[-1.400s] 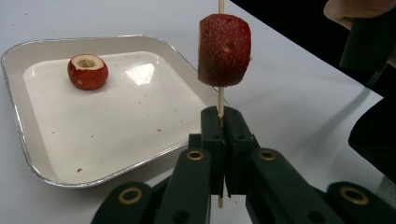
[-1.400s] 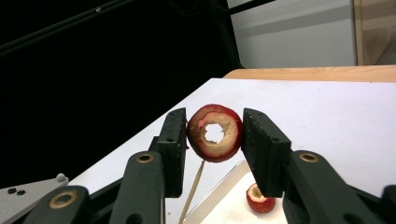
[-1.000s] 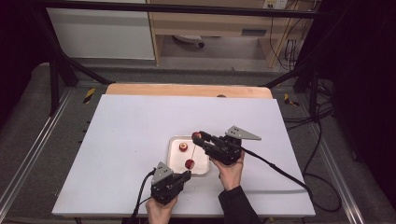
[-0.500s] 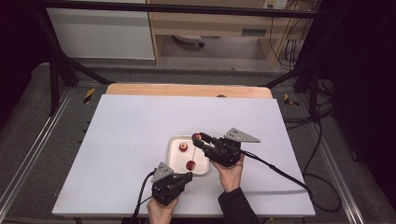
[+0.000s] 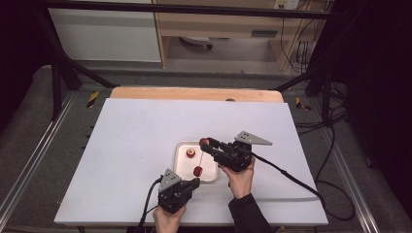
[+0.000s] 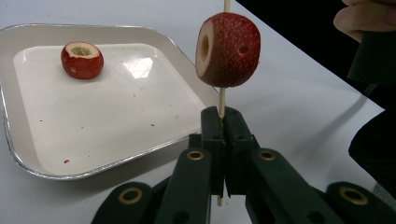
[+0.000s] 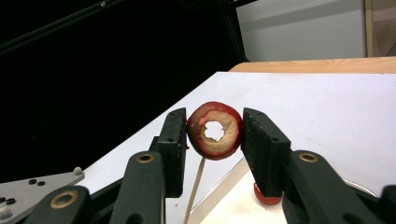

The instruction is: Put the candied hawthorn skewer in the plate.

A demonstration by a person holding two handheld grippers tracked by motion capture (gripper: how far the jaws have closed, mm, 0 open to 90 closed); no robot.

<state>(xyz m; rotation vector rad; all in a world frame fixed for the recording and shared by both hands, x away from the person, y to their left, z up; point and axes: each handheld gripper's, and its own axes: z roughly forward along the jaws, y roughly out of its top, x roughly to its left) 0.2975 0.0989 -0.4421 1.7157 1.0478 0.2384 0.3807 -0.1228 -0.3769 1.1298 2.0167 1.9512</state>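
- Nearest the person, the left hand-held gripper [image 5: 192, 183] sits low over the front of the white surface [image 5: 131, 145], just before the tray; its jaws are clenched flat on a thin wooden skewer [image 6: 221, 100], which stands upright between them.
- On that skewer, a little above the jaws, a red hollowed fruit piece [image 6: 228, 49] is threaded through; in the high view it shows as a red spot [image 5: 198, 171] over the tray's near edge.
- Just beyond, the shallow white tray [image 5: 180, 148] with a silvery rim lies flat on the surface, near its middle.
- In the tray's far part a second cored fruit piece [image 5: 191, 153] rests with its cut, pale face upward, well apart from the skewered one.
- Past the tray's right side, the right hand-held gripper [image 5: 206, 143] reaches in level from the right, with its grey three-cornered plate [image 5: 251, 138] on top; its jaws are grasping a third cored red ring of fruit [image 7: 215, 130], one pad on each side, the hole facing the camera.
- That ring appears to hang just above the skewer's top, though whether they touch I cannot tell.
- Farthest off, a wooden board [image 5: 194, 93] edges the surface's back.
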